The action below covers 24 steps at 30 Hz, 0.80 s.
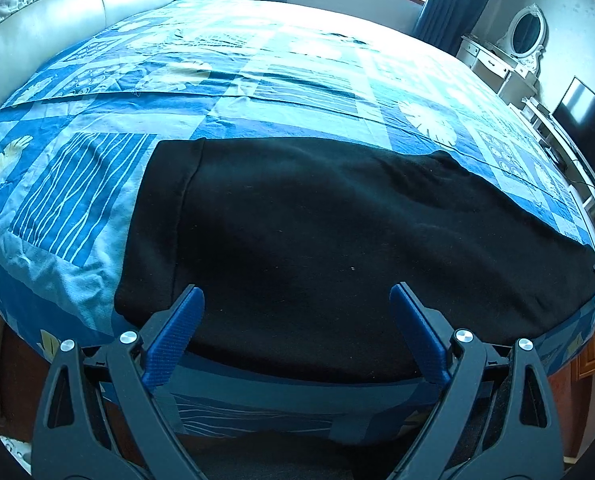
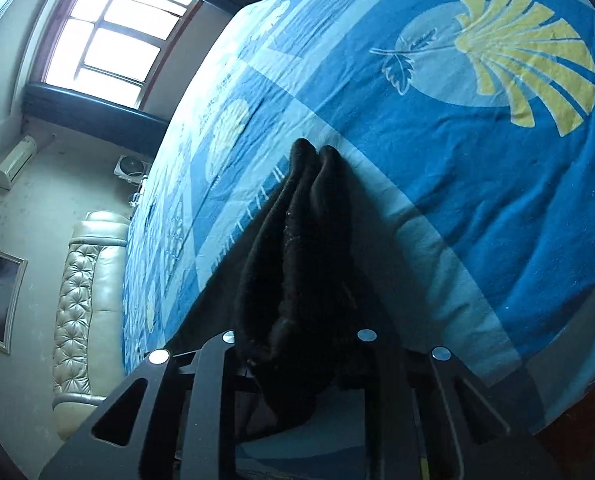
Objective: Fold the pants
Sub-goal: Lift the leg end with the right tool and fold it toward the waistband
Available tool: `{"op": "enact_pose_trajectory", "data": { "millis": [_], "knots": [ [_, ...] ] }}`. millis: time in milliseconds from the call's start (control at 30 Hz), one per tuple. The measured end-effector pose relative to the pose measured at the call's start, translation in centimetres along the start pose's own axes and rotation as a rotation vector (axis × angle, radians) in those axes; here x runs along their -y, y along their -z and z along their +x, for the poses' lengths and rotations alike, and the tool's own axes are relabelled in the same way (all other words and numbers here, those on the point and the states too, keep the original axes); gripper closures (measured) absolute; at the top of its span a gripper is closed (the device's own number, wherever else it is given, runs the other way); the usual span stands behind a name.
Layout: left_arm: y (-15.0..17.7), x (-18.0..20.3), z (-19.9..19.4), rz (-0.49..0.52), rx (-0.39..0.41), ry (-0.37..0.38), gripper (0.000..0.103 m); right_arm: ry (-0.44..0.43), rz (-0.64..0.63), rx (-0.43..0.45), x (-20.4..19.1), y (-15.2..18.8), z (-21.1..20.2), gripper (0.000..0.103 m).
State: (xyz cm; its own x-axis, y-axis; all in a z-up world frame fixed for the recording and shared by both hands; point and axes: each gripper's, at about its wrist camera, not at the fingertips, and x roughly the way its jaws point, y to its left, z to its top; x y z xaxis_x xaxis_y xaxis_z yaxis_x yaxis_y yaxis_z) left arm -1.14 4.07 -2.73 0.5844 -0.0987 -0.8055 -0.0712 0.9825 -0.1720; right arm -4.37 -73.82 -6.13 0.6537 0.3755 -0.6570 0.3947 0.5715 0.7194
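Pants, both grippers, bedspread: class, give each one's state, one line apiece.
Pants: lying flat on the bed, one end bunched in the right gripper.
Left gripper: open, holding nothing.
Right gripper: shut on the pants.
Bedspread: spread out, slightly wrinkled.

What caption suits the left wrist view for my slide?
Open left gripper hovers over black pants spread on blue bedspread.
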Motion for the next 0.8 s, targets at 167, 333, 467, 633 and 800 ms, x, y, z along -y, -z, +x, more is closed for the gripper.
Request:
{"op": "enact_pose_trajectory", "data": {
  "millis": [167, 333, 467, 633, 800],
  "knots": [
    [0.4, -0.6, -0.3, -0.005, -0.001, -0.014, 0.009, -0.077, -0.031, 0.047, -4.3, 0.5, -1.9, 0.082],
    [0.8, -0.7, -0.4, -0.003, -0.018, -0.019, 0.009, -0.141, -0.125, 0.05, -10.4, 2.3, -2.8, 0.082],
    [1.1, 0.1, -0.5, 0.027, -0.024, -0.007, 0.009, -0.181, -0.219, 0.033, -15.8, 4.6, -2.0, 0.082],
    [1.1, 1.7, -1.0, 0.073, -0.007, 0.026, 0.009, -0.185, -0.349, -0.023, -21.4, 8.4, 1.0, 0.082],
    [1.2, 2.7, -1.6, 0.098, 0.011, 0.037, 0.009, -0.172, -0.439, -0.088, -24.6, 12.5, 5.1, 0.082]
  ]
}}
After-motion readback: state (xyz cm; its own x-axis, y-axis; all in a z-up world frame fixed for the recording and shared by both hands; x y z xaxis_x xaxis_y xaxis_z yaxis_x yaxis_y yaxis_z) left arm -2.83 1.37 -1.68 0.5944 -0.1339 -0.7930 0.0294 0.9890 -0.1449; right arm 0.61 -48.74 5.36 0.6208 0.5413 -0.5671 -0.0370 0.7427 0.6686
